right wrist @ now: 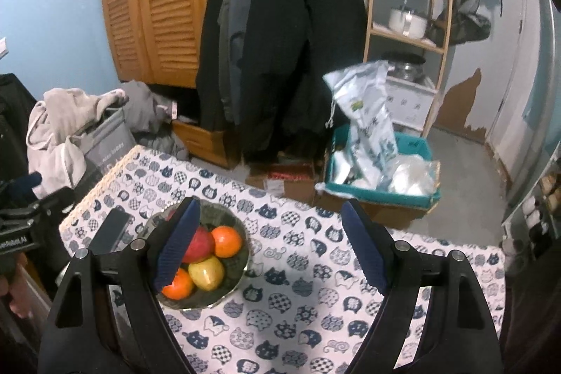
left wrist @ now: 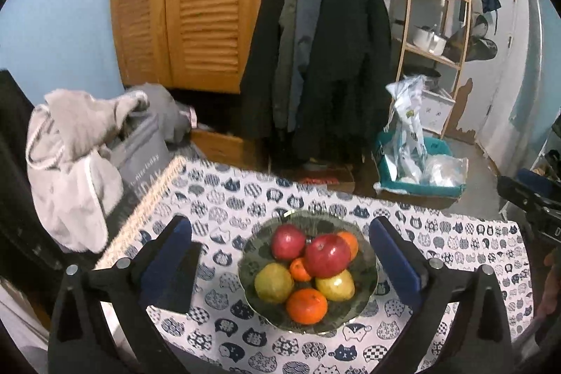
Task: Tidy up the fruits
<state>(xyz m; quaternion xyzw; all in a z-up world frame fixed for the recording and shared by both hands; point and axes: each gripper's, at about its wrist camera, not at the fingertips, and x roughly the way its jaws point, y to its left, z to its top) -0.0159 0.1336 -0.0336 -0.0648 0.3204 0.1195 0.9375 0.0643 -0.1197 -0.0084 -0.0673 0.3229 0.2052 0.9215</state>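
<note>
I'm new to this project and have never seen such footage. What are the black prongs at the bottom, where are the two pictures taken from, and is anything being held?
The prongs are handheld two-finger grippers, one in each of a person's hands; no robot arm. Each picture comes from a fisheye camera looking along a gripper's fingers. The left gripper hangs open above a glass bowl of fruit: red apples, oranges and yellow-green pears. The right gripper is open to the bowl's right, over the cat-print tablecloth. Neither holds anything.
</note>
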